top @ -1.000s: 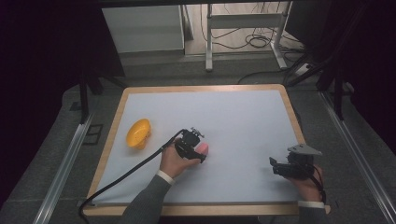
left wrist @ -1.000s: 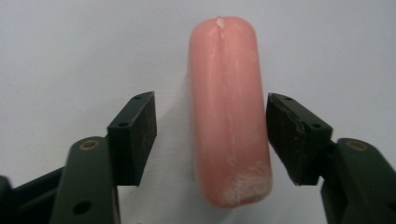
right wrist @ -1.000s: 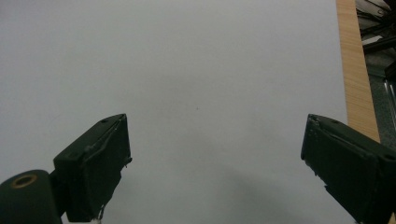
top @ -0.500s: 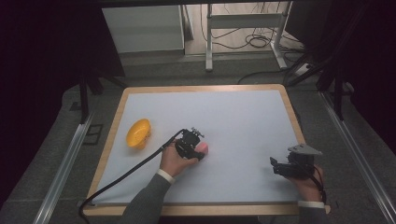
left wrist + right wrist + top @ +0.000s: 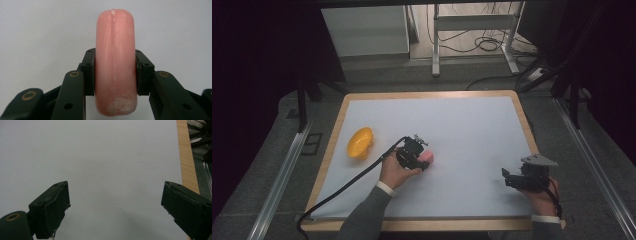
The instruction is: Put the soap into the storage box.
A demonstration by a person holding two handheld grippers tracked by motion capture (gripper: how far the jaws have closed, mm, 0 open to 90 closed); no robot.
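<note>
Left gripper (image 5: 422, 159) is closed on the pink sausage (image 5: 115, 62); pads (image 5: 89, 72) are pressed against both flanks around mid-length. Jaws have just been closing, with the sausage between them. Sausage is held low over the table (image 5: 472, 125), left of centre, near the yellow bowl (image 5: 360, 142).

Risks:
- Skin looks glossy and rounded, so slip or rotation in the grip is likely if the lift is jerked.
- Soft body may be squashed or pinched out forward under a harder squeeze.
- Bowl looks tipped on its side; it could be knocked or rolled at drop-off.

Right gripper (image 5: 115, 205) is idle near the table's right edge, jaws wide apart, nothing held.
</note>
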